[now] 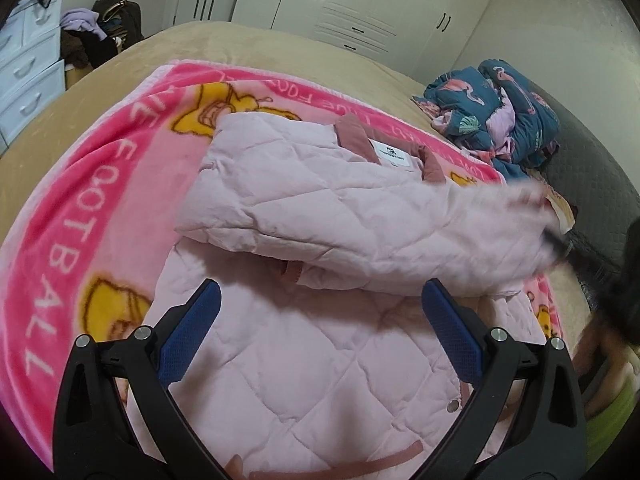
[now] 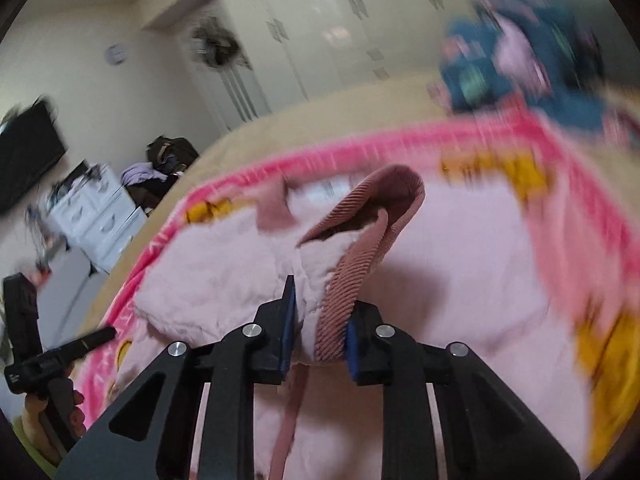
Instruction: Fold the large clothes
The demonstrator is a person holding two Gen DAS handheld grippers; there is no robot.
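Right hand-held gripper (image 2: 318,326) clamped on the corduroy cuff (image 2: 360,240) of a pink quilted jacket (image 1: 320,220), left hand-held gripper (image 1: 320,336) wide apart and empty above it, jacket lying on a pink blanket (image 1: 100,184) on the bed (image 1: 240,44)

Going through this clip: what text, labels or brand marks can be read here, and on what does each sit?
"FOOTBALL": white capitals on the border of the pink blanket.
More white lettering along the blanket's far border: reversed and cut off, not readable.
White neck label inside the pink quilted jacket: print too small.
Right wrist view: too blurred, nothing legible.
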